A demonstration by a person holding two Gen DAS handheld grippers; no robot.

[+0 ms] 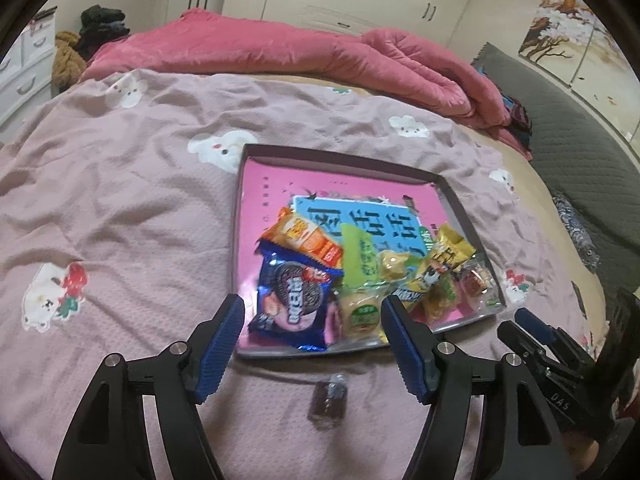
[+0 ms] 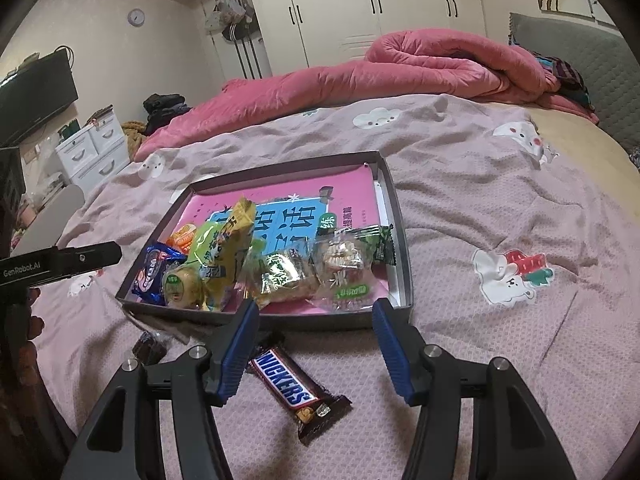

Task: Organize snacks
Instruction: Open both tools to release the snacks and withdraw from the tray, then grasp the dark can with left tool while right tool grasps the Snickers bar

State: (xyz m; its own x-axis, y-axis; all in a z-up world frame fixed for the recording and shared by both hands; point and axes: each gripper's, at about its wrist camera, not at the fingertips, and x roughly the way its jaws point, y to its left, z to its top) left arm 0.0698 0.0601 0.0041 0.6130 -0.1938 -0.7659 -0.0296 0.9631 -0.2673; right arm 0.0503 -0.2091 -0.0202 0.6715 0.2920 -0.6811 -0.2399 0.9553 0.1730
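Most snacks already lie in the tray (image 2: 404,288) at centre frame; the chocolate bar (image 2: 298,390) and a small dark sweet (image 1: 328,402) remain on the bed (image 2: 500,208). Both the left gripper (image 1: 312,338) and the right gripper (image 2: 314,340) have released jaws, grasping nothing.

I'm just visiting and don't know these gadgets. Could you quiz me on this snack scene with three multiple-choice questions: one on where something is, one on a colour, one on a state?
1. Where does the Snickers bar lie?
A. inside the tray
B. on the bedspread in front of the tray
C. on the pink quilt

2. What colour are the pads on the fingers?
A. blue
B. red
C. white

3. How does the right gripper stand?
A. shut on the Snickers bar
B. shut on a green packet
C. open, holding nothing

Answers:
1 B, it rests on the bedspread, outside the tray.
2 A, the ribbed pads are blue.
3 C, the fingers stand apart, with nothing gripped between them.
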